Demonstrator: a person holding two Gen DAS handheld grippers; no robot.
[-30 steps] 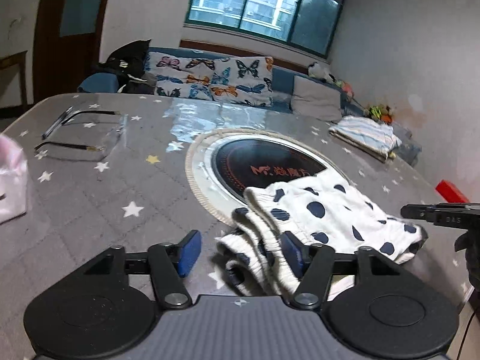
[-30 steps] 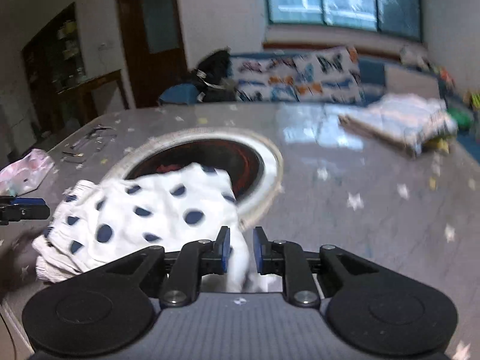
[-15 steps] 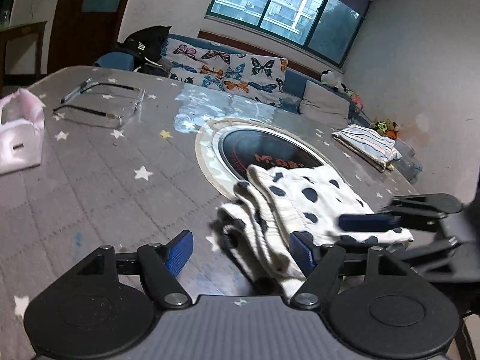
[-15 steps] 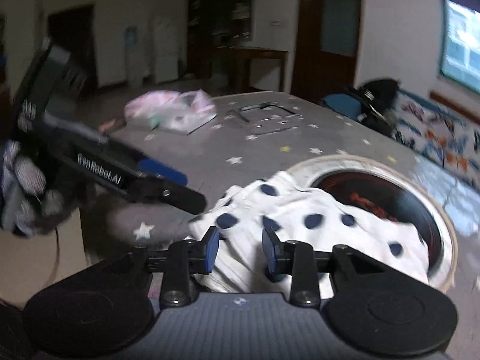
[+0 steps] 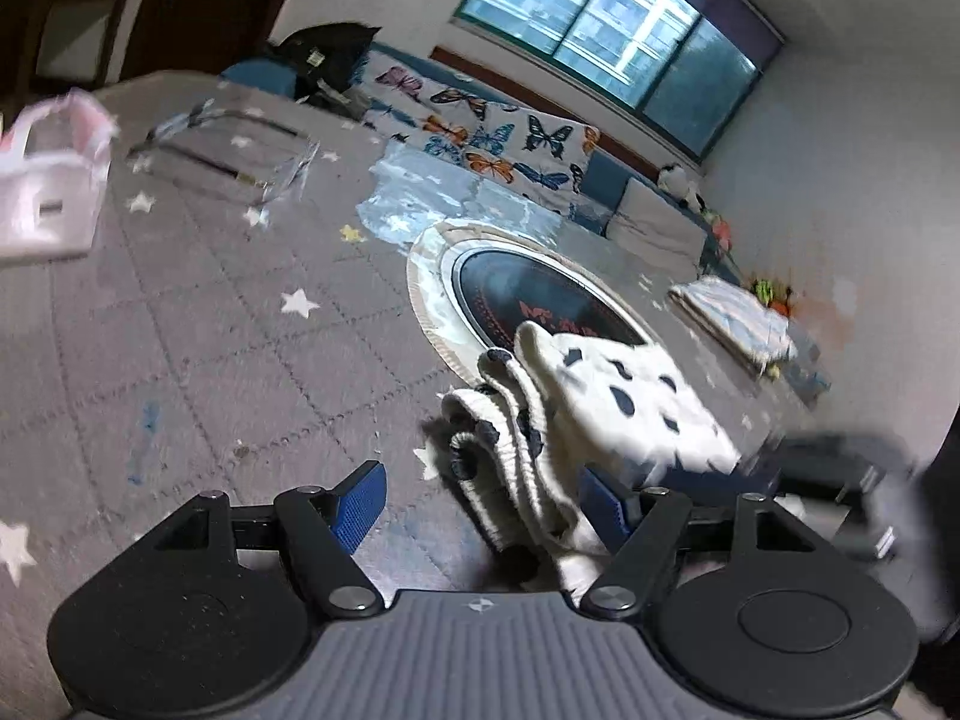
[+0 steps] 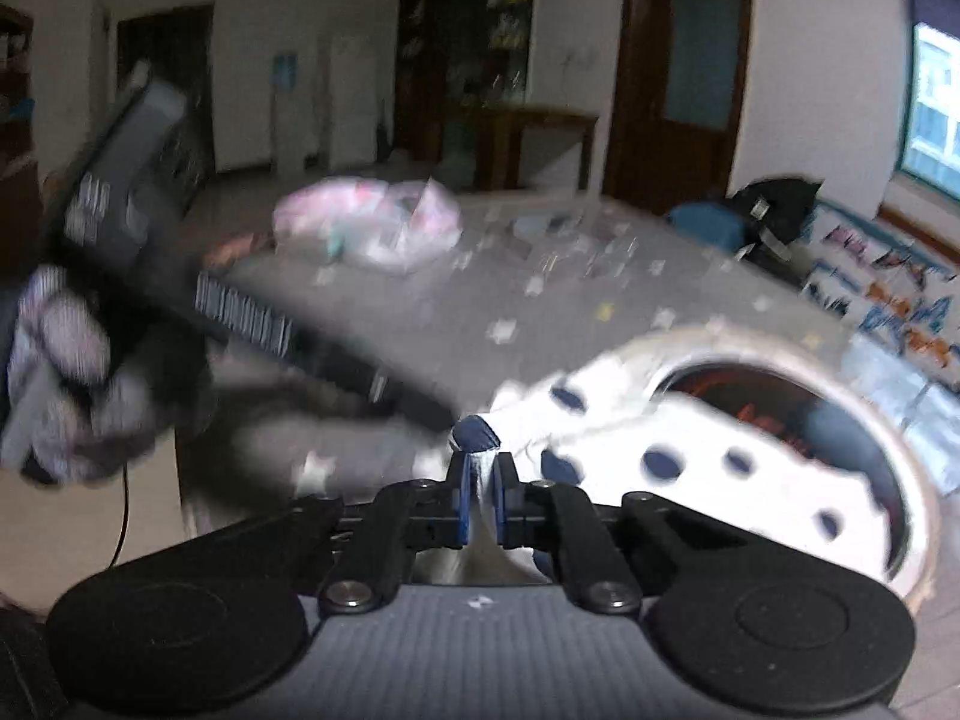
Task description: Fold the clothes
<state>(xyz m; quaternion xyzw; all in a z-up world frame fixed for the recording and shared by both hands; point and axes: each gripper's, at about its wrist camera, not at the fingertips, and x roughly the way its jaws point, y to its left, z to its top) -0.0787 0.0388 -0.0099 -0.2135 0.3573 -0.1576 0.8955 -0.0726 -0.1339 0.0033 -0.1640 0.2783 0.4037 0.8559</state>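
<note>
A white garment with dark blue dots [image 5: 618,402] lies folded on the grey star-print table [image 5: 210,360], partly over a round hob. My left gripper [image 5: 480,483] is open, and the garment's ribbed folded edge lies between its blue pads without touching the left one. In the right wrist view my right gripper [image 6: 482,495] is closing, its pads pinching a corner of the garment [image 6: 690,450]. The right gripper [image 5: 840,468] shows as a blur at the garment's right side. The left gripper's body [image 6: 240,312] and a gloved hand [image 6: 54,372] cross the left of the right wrist view.
A round black hob [image 5: 528,300] is set into the table. A pink bag [image 5: 48,192] and a clear case [image 5: 240,162] sit far left. A folded striped cloth [image 5: 732,318] lies far right. A sofa with butterfly cushions [image 5: 480,126] stands behind.
My right gripper swung round to the garment's near corner, opened a little, then shut on the cloth. The left gripper rolled in place and stayed open beside the folded edge.
</note>
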